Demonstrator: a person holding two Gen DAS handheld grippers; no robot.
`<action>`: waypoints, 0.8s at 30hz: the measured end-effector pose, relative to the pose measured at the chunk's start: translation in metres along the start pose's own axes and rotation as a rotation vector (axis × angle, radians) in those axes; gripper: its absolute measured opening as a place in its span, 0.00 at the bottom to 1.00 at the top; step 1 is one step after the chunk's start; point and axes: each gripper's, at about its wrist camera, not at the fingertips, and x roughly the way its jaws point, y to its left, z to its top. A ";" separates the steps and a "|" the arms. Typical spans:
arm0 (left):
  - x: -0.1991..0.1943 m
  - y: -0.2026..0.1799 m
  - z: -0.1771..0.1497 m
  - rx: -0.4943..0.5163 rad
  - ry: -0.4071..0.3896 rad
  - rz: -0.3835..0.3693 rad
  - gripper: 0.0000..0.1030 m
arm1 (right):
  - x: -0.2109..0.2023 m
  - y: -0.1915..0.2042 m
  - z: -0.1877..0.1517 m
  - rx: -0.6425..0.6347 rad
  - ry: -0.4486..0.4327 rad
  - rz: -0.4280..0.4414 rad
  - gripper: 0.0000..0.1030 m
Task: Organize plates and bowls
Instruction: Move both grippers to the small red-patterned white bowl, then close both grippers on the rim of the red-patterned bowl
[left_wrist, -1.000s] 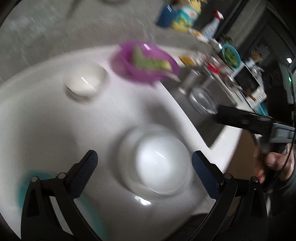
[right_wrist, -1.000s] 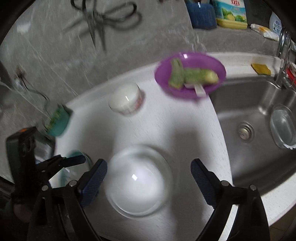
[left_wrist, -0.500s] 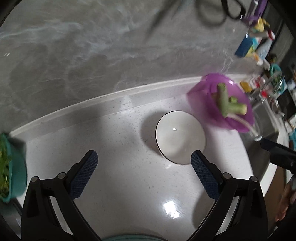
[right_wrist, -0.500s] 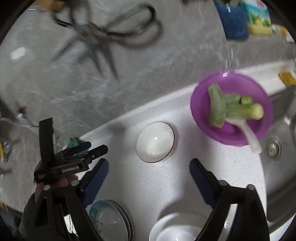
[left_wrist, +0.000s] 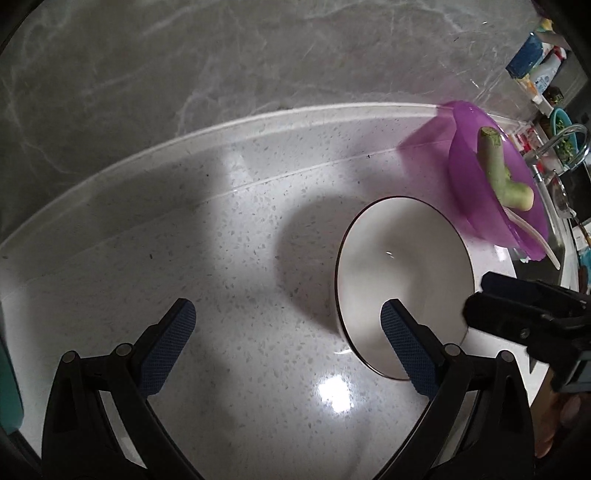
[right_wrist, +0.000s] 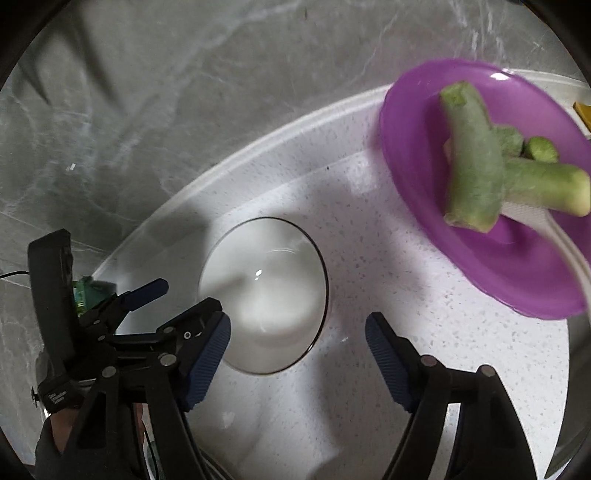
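Your left gripper (left_wrist: 284, 339) and right gripper (right_wrist: 297, 354) both hung spread wide, holding nothing, flanking the small white ceramic bowl (right_wrist: 264, 295) (dark-rimmed) on the speckled white countertop (left_wrist: 240, 258), beside the purple plastic plate (right_wrist: 476, 177).

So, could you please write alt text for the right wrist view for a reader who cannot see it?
An empty white bowl sits on a speckled white counter, ahead and to the left of the open right gripper. A purple plate of green vegetable pieces is at upper right; the left gripper enters from the left.
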 end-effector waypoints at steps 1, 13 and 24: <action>0.004 0.000 0.001 0.004 0.003 -0.001 0.93 | 0.004 -0.001 0.000 0.001 0.007 -0.007 0.75; 0.041 -0.004 0.006 0.010 0.042 -0.028 0.61 | 0.026 -0.010 0.003 0.023 0.021 -0.017 0.64; 0.042 -0.031 0.006 0.078 0.043 -0.060 0.11 | 0.039 -0.012 0.003 -0.006 0.062 -0.007 0.22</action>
